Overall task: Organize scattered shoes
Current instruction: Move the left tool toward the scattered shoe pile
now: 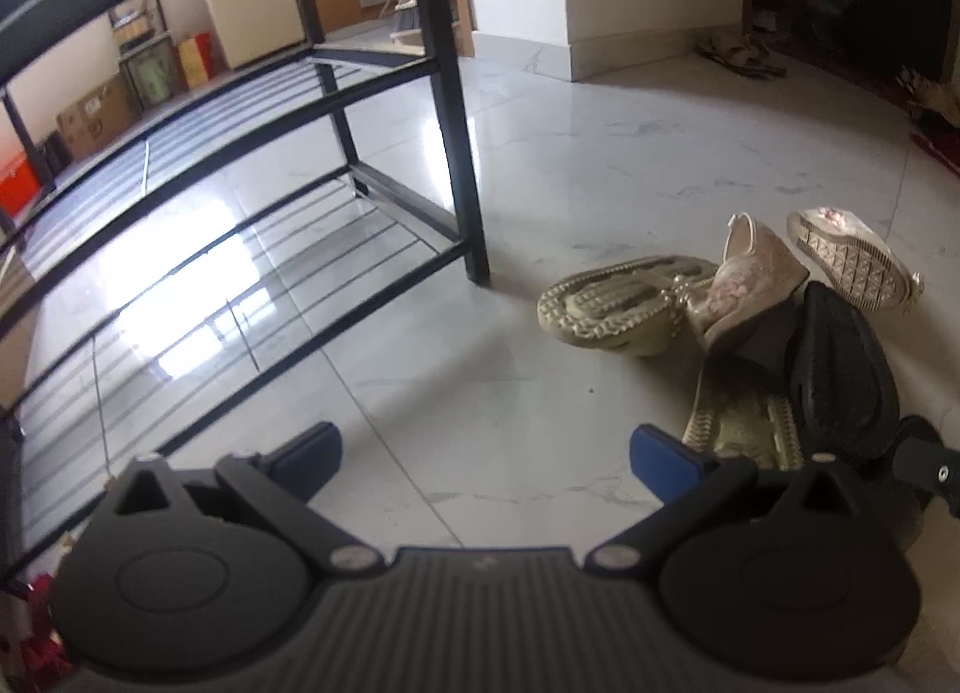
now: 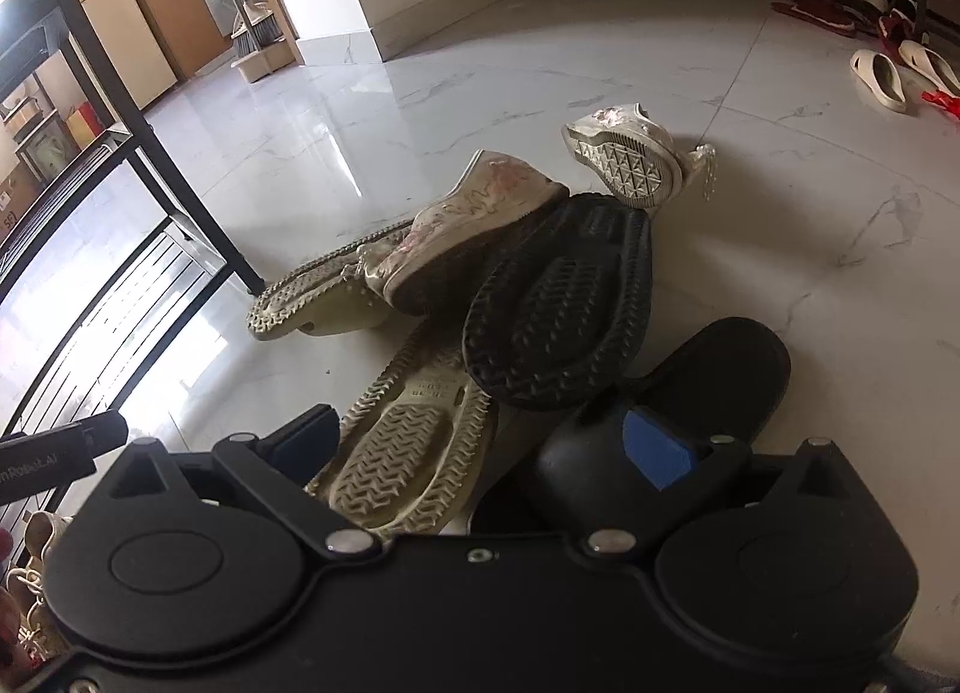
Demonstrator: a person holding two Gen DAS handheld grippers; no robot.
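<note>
Now, from the left wrist view, the black shoe rack [image 1: 252, 111] fills the left side, left gripper [image 1: 486, 462] spread wide over bare floor, clutching nothing. Shoe pile [image 1: 744, 321] lies right of the rack's leg. Only the right wrist view shows white slippers [image 2: 900, 72] far right; right gripper [image 2: 489, 444] hangs released over a beige clog [image 2: 408, 441] and black slide [image 2: 708, 387].

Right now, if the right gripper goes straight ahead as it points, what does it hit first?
Likely the beige clog, lying sole-up between the open fingers of the right gripper, with the black slide at its right finger. The upturned black clog lies just beyond. Depth is uncertain.
</note>
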